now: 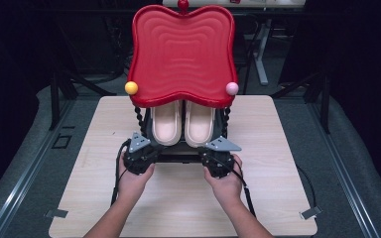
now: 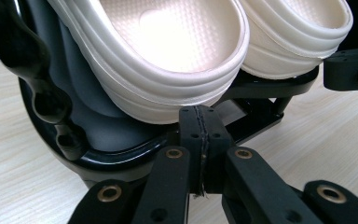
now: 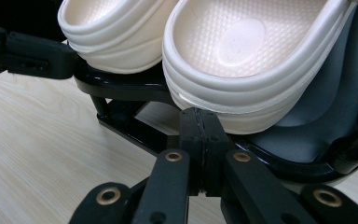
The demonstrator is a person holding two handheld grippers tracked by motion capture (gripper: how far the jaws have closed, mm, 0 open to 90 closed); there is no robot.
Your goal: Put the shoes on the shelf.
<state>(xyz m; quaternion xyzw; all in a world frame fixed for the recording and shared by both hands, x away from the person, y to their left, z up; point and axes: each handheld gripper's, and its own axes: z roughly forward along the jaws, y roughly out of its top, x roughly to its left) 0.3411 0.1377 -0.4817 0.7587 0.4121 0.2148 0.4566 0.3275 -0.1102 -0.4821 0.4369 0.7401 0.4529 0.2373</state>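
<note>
A rack (image 1: 178, 154) is standing near the middle of the table (image 1: 278, 198), a black frame on spiral posts carrying a red tray (image 1: 182, 54) on top and a pair of cream slippers (image 1: 183, 124) on its lower shelf, toes pointing away from the person. Both grippers are sitting at the front edge of that shelf: the left gripper (image 1: 140, 154) just below the left slipper (image 2: 168, 56), the right gripper (image 1: 219, 158) just below the right slipper (image 3: 242, 60). In each gripper view the two jaws are pressing flat together with no gap, their tips resting against or just short of the black base rail (image 2: 121, 156); whether any thin lip of the rail is pinched between them I cannot tell. The rack is looking like rigid moulded plastic, probably light but top-heavy, with the wide tray sitting high on thin posts, so it is likely to tip if pulled from one side. The glossy rail is probably slippery, and the slippers are resting loose, soft and foamy, so they may slide off if the rack tilts. The safest hold is looking like the front rail at both corners, taken evenly with the two grippers, keeping the frame level.
</note>
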